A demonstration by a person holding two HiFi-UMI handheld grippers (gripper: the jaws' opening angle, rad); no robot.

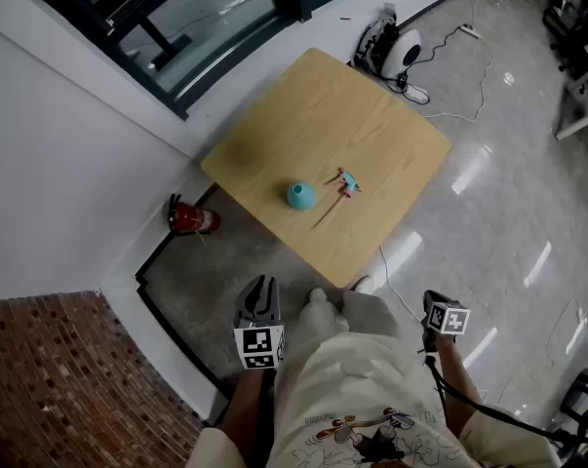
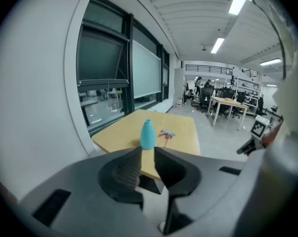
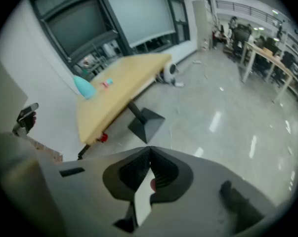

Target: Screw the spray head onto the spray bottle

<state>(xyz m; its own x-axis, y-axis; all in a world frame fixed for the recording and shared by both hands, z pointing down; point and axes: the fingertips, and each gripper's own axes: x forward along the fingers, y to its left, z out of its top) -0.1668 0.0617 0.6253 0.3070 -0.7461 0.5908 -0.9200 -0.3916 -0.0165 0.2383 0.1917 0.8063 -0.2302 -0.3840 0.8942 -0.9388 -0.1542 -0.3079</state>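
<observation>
A teal spray bottle [image 1: 299, 195] stands upright near the front edge of the square wooden table [image 1: 303, 105]. The pink and teal spray head [image 1: 347, 182] lies on the table just to its right, apart from it. Both grippers hang well short of the table, at the person's sides. My left gripper [image 1: 261, 285] has its jaws nearly together with only a thin slit, nothing in it; in its view [image 2: 147, 149] the bottle [image 2: 148, 135] and spray head [image 2: 166, 134] sit ahead. My right gripper [image 1: 433, 310] points at the floor, tips [image 3: 149, 152] touching, empty; the bottle [image 3: 83, 87] is far left.
A red fire extinguisher [image 1: 191, 218] lies on the floor by the wall, left of the table. A white device with cables [image 1: 396, 52] sits beyond the table's far corner. The table stands on a black pedestal base [image 3: 146, 120]. Office desks and chairs [image 2: 228, 105] stand further off.
</observation>
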